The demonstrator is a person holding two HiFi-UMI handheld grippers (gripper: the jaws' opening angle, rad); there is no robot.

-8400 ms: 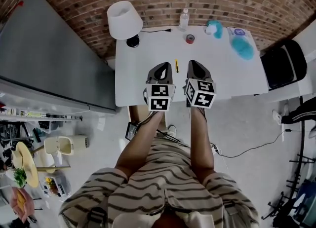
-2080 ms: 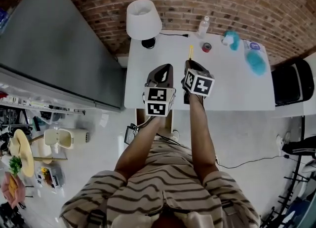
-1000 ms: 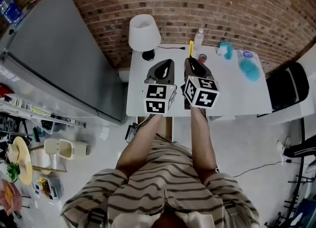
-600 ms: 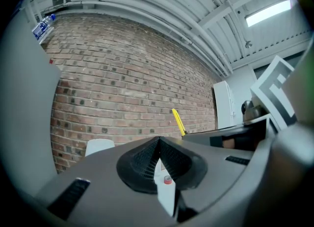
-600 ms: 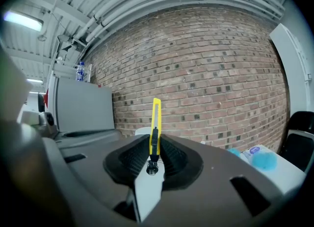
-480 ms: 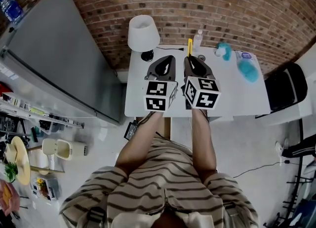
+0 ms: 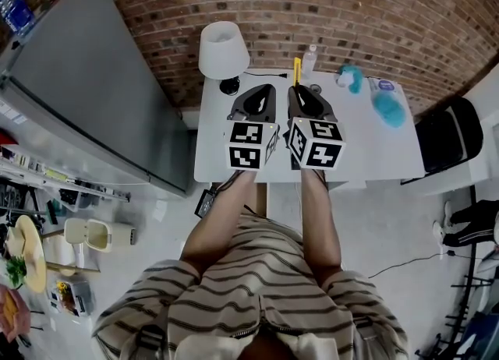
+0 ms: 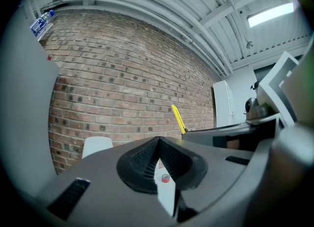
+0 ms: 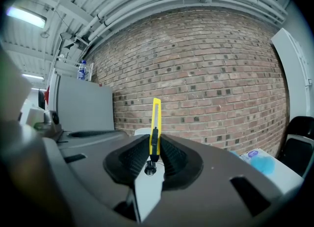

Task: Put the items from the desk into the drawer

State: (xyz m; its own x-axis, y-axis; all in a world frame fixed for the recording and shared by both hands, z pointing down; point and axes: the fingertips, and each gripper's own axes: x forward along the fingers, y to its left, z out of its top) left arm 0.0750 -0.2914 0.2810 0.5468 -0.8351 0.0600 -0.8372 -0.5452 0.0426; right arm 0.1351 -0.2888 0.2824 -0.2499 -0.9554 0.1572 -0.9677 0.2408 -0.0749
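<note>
**Yellow knife clamped in the right jaws, held above the table**

The right gripper (image 9: pixel 155 146) has its jaws closed on a yellow utility knife (image 9: pixel 156 118). They pinch its lower part, and the knife stands upright with most of its length rising above the jaw tips. From the head view the knife shows over the far edge of the white table (image 7: pixel 366 144), lifted clear of it.

The left gripper (image 8: pixel 158 145) sits just beside the right one. Its 2 jaws are pressed together with nothing between them.

On the table, a white lamp (image 7: pixel 222 48) stands at the far left corner. A clear bottle (image 7: pixel 309 58) stands near the brick wall (image 7: pixel 327 0). A fluffy blue duster (image 7: pixel 387 107) lies toward the right end. A small red tape roll (image 8: pixel 165 178) shows past the left jaws.
</note>
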